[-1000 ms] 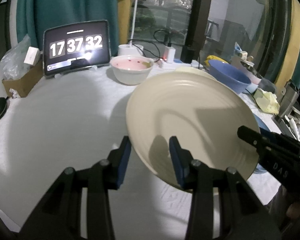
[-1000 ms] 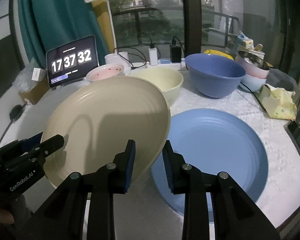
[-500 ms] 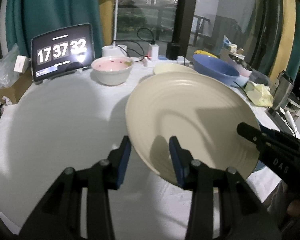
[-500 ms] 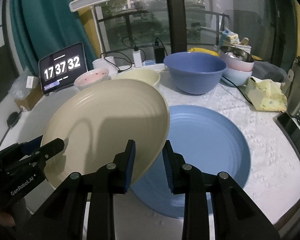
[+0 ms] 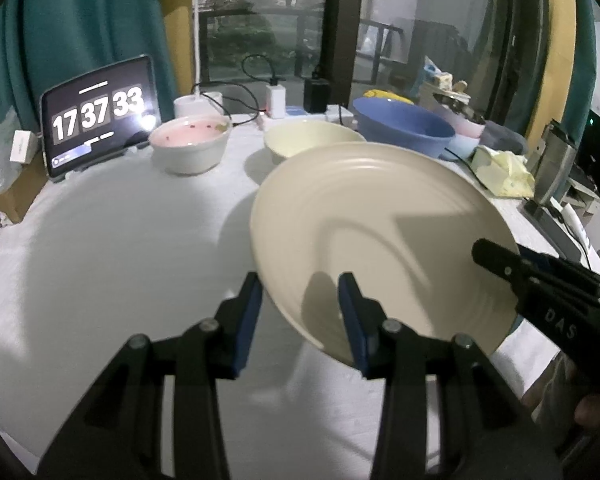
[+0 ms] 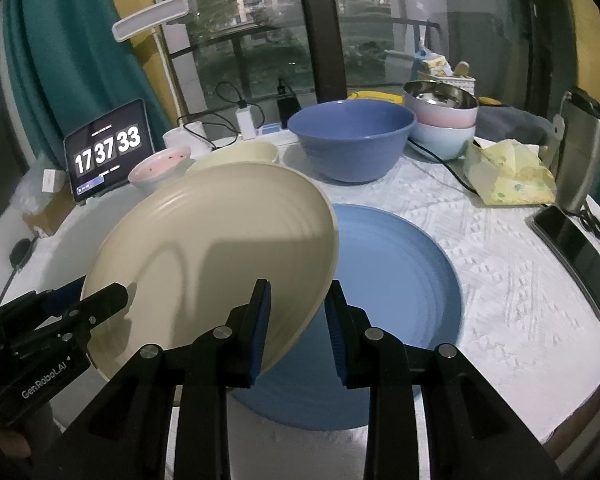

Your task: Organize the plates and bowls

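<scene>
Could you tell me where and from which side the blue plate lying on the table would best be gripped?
I would take the blue plate by its raised rim at the near edge, coming in low from the camera's side with one finger over and one under the lip. It lies flat on the white tablecloth, so only the rim offers a pinch. The cream plate overhangs its left side, so that side is blocked.

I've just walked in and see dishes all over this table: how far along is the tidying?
Early on, it seems. Done: nothing clearly; the pink and pale blue bowls at the back sit nested. In hand: both grippers, left and right, hold the cream plate tilted, partly over the blue plate, likely to stack it. Left: the blue bowl, cream bowl and pink-lined bowl stand apart.
</scene>
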`<state>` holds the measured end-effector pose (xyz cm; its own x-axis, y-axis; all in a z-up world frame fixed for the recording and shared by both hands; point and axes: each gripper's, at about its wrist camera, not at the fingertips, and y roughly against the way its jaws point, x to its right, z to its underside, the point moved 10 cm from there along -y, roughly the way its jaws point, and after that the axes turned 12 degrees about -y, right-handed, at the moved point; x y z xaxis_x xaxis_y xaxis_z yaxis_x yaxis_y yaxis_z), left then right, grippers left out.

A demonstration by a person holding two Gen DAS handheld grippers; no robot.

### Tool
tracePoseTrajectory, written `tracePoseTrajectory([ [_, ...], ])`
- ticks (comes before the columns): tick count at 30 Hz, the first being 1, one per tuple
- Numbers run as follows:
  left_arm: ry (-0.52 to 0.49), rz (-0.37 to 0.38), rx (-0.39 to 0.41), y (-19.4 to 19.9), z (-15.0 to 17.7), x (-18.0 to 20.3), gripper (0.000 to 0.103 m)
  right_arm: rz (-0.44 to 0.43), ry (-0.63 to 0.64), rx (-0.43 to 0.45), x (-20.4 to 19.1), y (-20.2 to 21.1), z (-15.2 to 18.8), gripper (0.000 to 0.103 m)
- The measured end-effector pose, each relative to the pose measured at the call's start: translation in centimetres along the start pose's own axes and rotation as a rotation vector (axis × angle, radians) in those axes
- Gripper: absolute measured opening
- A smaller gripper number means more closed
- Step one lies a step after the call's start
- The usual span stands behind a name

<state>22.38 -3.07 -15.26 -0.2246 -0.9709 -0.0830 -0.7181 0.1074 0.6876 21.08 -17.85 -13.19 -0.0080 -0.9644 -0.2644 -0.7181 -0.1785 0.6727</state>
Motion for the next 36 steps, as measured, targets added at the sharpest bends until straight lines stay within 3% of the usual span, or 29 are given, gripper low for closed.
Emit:
tracePoseTrajectory([
  [36, -0.104, 0.074, -0.055, -3.3, -0.5, 7.2, 0.041, 0.082, -0.112, 0.008, 7.6, 0.0, -0.3, 0.030],
])
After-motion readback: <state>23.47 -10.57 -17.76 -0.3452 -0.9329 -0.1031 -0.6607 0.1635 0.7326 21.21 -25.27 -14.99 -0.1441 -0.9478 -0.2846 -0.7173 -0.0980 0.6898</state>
